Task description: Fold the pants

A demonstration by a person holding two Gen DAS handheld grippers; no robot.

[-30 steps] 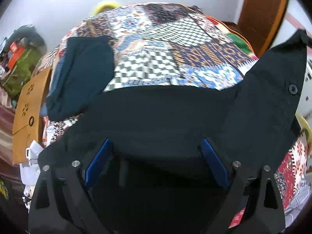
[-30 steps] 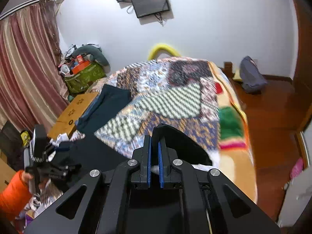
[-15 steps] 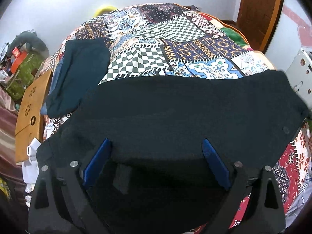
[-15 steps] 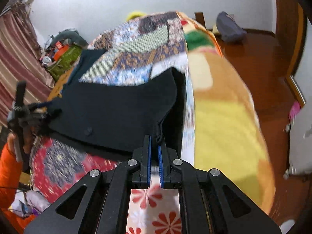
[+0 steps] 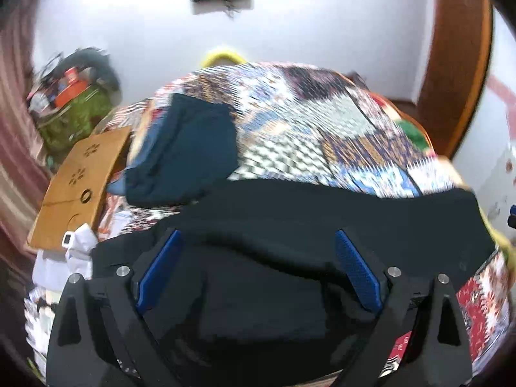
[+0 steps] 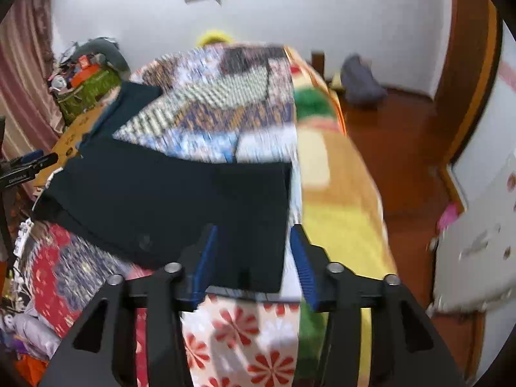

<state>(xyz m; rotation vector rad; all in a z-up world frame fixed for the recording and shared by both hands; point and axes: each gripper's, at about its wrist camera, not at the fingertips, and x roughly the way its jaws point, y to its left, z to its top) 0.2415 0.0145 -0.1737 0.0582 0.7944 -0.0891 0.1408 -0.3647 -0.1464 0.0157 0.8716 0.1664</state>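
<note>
Left wrist view. My left gripper [image 5: 256,259] stands with its blue-padded fingers [image 5: 158,269] spread wide and nothing pinched between them. Black fabric fills the gap, but neither pad presses on it. The black cloth pants [image 5: 322,225] lie spread across the near end of the bed with the patchwork quilt [image 5: 306,119], running from the left edge over to the right edge, where a small button shows near the corner. Beyond them, toward the left side of the quilt, rests a folded dark teal garment [image 5: 190,154], its near end close to the pants; whether the two touch I cannot tell. A tan cardboard box [image 5: 80,180] stands beside the bed on the left, with a green bag [image 5: 74,116] behind it against the white wall. The frame is blurred.

Right wrist view. My right gripper [image 6: 254,258] is parted to a moderate width, its blue pads [image 6: 303,267] on either side of the pants' near right corner, gripping nothing that I can see. The pants [image 6: 167,200] lie flat on the quilt [image 6: 225,106], their right edge just short of the yellow blanket border [image 6: 338,200]. The left gripper [image 6: 22,167] shows at the far left edge, beside the pants' other end. The teal garment [image 6: 129,109] lies beyond the pants. A grey bag [image 6: 361,84] sits on the brown wooden floor.
</note>
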